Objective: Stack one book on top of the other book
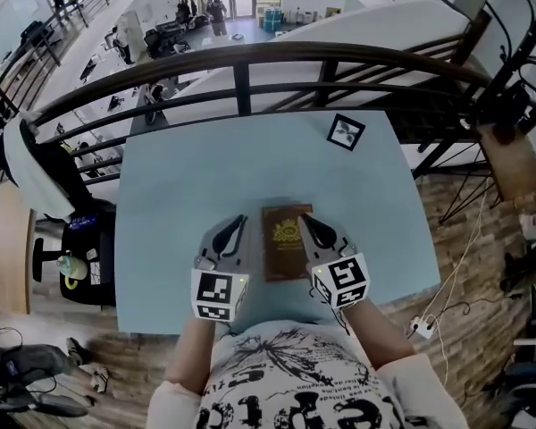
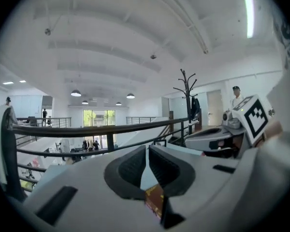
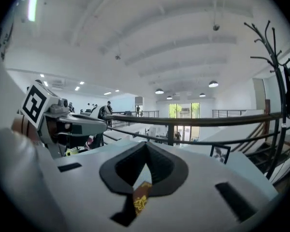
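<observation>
A brown book (image 1: 286, 241) with a gold emblem lies flat near the front middle of the light blue table (image 1: 205, 177). Only this one cover shows; I cannot tell whether a second book lies under it. My left gripper (image 1: 241, 221) hangs just left of the book, shut and empty. My right gripper (image 1: 305, 219) hangs at the book's right edge, also shut and empty. In the left gripper view the pads (image 2: 135, 166) stand almost together, with a sliver of the book (image 2: 154, 200) below them. The right gripper view shows closed pads (image 3: 157, 166) over the book (image 3: 141, 200).
A black-and-white marker card (image 1: 346, 131) lies at the table's far right corner. A dark curved railing (image 1: 250, 61) runs behind the table, with a drop to a lower floor beyond it. A coat stand (image 1: 509, 52) is at the right, and cables with a power strip (image 1: 420, 327) lie on the wooden floor.
</observation>
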Motion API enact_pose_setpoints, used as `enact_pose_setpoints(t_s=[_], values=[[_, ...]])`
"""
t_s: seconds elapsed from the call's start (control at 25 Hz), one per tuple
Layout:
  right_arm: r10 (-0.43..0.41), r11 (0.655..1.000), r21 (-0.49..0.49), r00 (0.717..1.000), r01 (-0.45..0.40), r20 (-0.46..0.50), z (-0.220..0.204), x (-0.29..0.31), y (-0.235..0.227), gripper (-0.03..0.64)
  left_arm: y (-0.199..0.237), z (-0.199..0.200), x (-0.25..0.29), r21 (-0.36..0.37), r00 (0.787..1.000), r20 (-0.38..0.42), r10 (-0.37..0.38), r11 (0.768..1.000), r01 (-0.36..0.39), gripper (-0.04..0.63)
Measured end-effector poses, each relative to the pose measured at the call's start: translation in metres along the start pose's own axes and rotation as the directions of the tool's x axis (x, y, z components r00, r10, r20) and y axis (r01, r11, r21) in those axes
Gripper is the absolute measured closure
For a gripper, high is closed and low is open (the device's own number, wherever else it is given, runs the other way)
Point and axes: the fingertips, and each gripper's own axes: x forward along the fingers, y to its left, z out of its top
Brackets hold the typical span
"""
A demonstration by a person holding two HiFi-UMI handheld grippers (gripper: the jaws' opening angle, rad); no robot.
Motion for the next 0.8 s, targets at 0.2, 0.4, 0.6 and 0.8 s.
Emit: enact_pose_setpoints(t_s=[0.2,0.4,0.6,0.8], values=[[-0.013,0.999,-0.035,0.989,0.018,0.144,0.055,-0.012,0.001,0.623,0.003,0.069,-0.027,0.019,0.988,0.151,-0.02,1.0,0.018,0.574],[-0.012,0.998,-0.051,0.979,0.023,0.201,0.091,-0.016,0.003,0.623,0.014,0.104,-0.046,0.048,0.977,0.213,-0.008,0.999,-0.003,0.574],[0.006,0.988,-0.15,0.981,0.024,0.196,0.094,-0.012,0.02,0.624,0.017,0.105,-0.048,0.063,0.978,0.21,-0.012,0.998,-0.002,0.574],[0.023,0.987,-0.163,0.981,0.009,0.194,0.093,-0.014,0.031,0.624,0.019,0.098,-0.054,0.045,0.98,0.201,-0.013,0.999,0.004,0.574]])
